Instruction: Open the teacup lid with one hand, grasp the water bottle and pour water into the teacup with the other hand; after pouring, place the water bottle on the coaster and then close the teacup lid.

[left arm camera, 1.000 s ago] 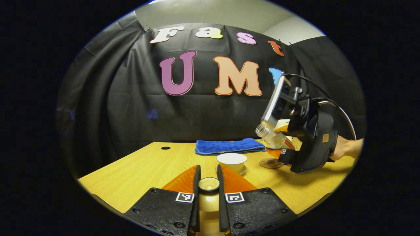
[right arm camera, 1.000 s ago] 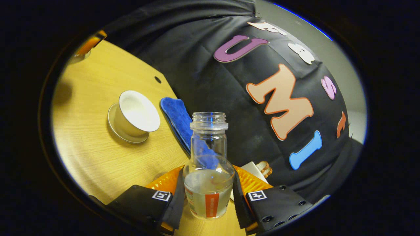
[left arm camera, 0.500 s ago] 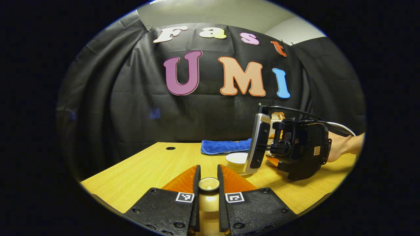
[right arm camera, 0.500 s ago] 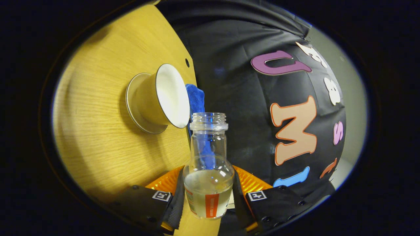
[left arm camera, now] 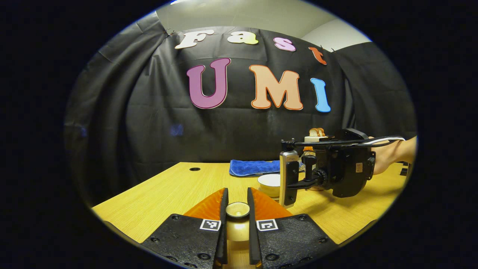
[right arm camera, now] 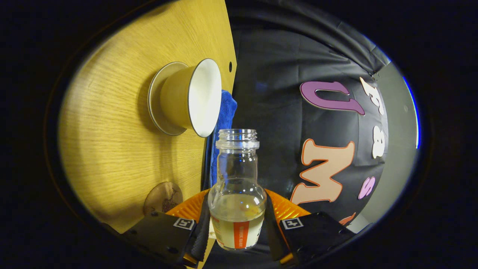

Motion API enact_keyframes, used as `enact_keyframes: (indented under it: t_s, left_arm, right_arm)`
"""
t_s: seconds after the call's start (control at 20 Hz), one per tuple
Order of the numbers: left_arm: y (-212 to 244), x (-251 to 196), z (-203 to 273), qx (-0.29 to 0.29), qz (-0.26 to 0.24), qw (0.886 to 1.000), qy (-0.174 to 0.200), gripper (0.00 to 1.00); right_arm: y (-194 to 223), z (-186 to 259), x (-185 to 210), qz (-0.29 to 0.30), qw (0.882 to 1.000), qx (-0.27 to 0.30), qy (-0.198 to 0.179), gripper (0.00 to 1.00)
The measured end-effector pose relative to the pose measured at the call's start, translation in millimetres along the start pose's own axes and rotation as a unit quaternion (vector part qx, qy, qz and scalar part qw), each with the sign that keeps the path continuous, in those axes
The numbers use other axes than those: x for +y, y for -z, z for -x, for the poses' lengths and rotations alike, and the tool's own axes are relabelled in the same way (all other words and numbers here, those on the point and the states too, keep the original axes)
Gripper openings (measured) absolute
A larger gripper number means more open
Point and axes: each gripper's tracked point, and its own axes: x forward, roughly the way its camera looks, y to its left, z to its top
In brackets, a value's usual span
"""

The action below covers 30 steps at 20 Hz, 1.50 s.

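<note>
Gripping the water bottle (right arm camera: 237, 209), the right gripper (right arm camera: 236, 220) has both fingers pressed against the lower body, 1 on each side, with the open neck sticking out past the fingertips. There's some liquid pooled in the part of the bottle sitting between the fingers. In the right gripper view the whole scene is rolled sideways, so the gripper is turned well over. The teacup (right arm camera: 188, 98) stands lidless on its saucer (right arm camera: 158, 95) on the table (right arm camera: 112, 142), and the bottle mouth is just beside the cup's rim, a bit off to 1 side of it. A blue cloth (right arm camera: 224, 123) lies behind the cup by the table's far edge, and the round coaster (right arm camera: 163, 197) sits near the gripper's fingers.

Over in the left gripper view, the left gripper (left arm camera: 237, 213) is pinched narrow around the teacup lid (left arm camera: 237, 210), fingers tight on its knob, held above the near edge of the table. Farther off by the right edge you can see the right gripper's body with a hand (left arm camera: 388, 158) behind it.
</note>
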Motion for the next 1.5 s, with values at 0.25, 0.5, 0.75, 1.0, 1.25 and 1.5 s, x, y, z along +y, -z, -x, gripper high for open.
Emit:
enact_keyframes:
  t_s: [0.25, 0.5, 0.75, 1.0, 1.25, 1.5]
  left_arm:
    - [0, 0, -1, 0.001, 0.000, 1.000, 0.000, 0.20]
    - [0, 0, 0, 0.001, 0.001, 1.000, 0.000, 0.20]
    - [0, -1, 0, 0.001, 0.001, 1.000, 0.004, 0.20]
    - [0, -1, 0, 0.000, 0.001, 1.000, 0.006, 0.20]
    - [1, -2, -1, 0.001, 0.002, 1.000, 0.006, 0.20]
    - [1, -2, 0, 0.000, 0.002, 1.000, 0.006, 0.20]
  right_arm:
    - [-6, -5, -17, 0.047, 0.999, -0.009, 0.011, 0.70]
    - [-14, -2, -27, 0.083, 0.996, -0.021, 0.022, 0.67]
    - [-22, 0, -38, 0.125, 0.991, -0.033, 0.032, 0.70]
    - [-27, 3, -45, 0.148, 0.987, -0.041, 0.040, 0.70]
    - [-32, 4, -55, 0.182, 0.981, -0.049, 0.053, 0.70]
    - [-38, 4, -63, 0.222, 0.971, -0.054, 0.066, 0.70]
